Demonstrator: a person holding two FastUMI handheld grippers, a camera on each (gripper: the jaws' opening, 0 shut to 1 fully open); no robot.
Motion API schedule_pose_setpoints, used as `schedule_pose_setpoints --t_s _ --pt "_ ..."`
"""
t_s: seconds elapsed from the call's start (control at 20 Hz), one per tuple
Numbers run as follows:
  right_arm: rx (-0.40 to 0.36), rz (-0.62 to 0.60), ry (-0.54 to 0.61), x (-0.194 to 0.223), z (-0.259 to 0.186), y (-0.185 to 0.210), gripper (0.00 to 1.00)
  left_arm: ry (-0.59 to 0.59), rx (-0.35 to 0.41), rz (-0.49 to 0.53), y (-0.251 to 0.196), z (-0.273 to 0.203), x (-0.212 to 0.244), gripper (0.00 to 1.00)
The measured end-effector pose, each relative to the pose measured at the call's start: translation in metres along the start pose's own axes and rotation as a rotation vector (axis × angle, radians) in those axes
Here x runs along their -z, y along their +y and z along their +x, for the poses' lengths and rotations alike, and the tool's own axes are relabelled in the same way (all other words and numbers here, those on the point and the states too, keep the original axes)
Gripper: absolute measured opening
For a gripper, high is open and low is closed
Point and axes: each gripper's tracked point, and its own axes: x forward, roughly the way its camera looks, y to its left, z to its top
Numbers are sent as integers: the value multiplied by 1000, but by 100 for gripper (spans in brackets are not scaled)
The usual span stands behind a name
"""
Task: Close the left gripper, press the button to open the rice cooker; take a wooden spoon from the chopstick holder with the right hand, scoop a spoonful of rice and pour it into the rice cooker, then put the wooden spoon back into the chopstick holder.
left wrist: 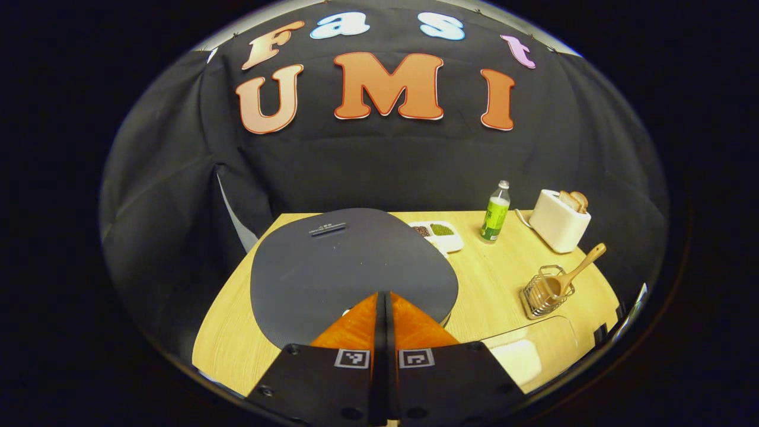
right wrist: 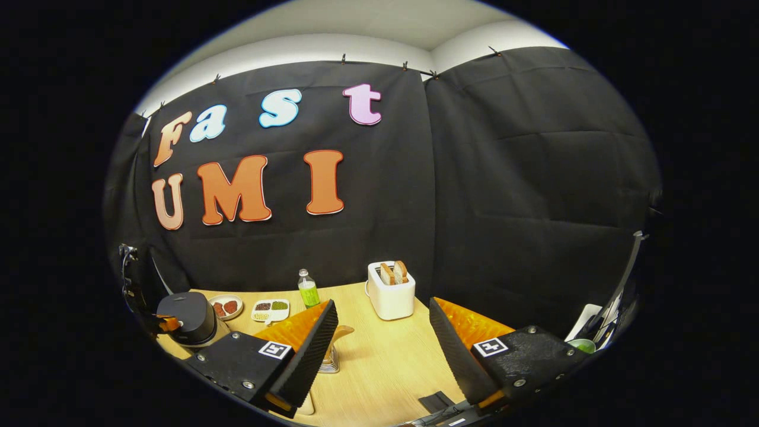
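Left gripper view: closed left hand-held gripper over rice cooker lid.

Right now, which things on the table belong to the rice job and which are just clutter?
Job:
- rice cooker, lid down
- wooden spoon in chopstick holder
- left tool, shut, over the cooker's front edge
- right tool, open

Clutter:
- toaster with bread
- green bottle
- divided dish of grains
- small round dish

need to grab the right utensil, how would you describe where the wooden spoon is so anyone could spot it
On the wooden table, look past the dark rice cooker toward the white toaster. In front of the toaster stands a wire chopstick holder. The wooden spoon leans out of it, the only long-handled wooden thing there.
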Motion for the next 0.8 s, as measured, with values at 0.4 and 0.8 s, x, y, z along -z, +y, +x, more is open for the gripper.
schedule_pose_setpoints --t_s 0.4,0.8 --pt "-38 55 -22 0 6 16 95 -329 -50 -31 44 -87 -135 4" --pt "-115 149 10 28 41 53 95 -485 -177 -6 102 -147 -168 4"
